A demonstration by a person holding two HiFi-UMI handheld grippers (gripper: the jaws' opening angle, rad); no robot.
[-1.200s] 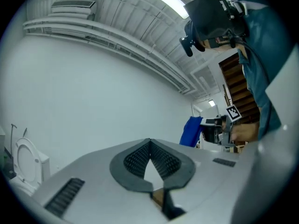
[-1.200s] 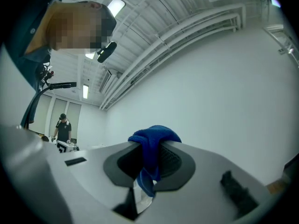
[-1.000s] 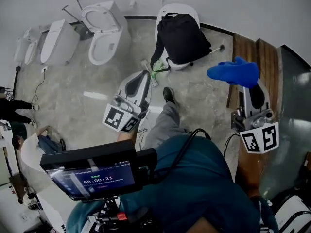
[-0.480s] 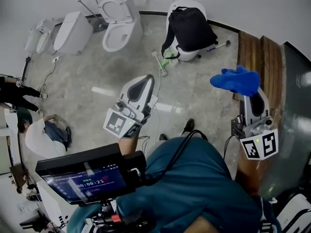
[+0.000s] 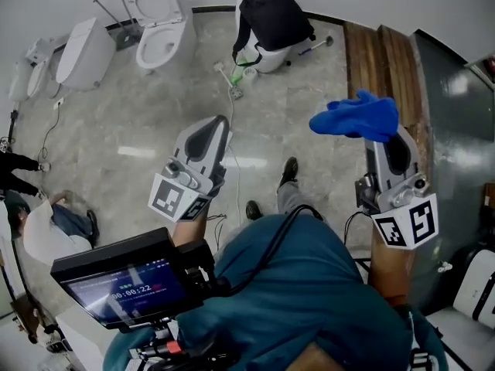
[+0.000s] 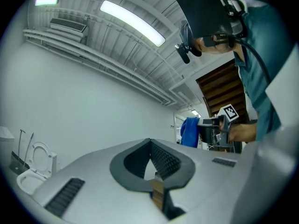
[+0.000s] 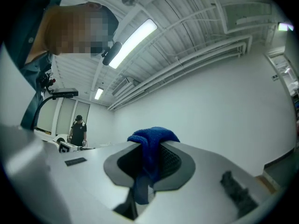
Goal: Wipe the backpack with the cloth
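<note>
Right gripper (image 5: 384,135) has drifted left in the head view, clenched on the blue cloth (image 5: 356,118), which bunches up above its jaws. Left gripper (image 5: 217,122) has slid lower-left, jaws closed together on nothing. Backpack (image 5: 272,18) now sits higher and smaller in the head view, propped on a white toilet (image 5: 265,57), well apart from both grippers. Wiping looks not yet begun; the cloth likely has to be carried over first.

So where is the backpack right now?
Head view, top centre: the backpack sits on a white toilet against the far wall, right of the open toilet.
</note>
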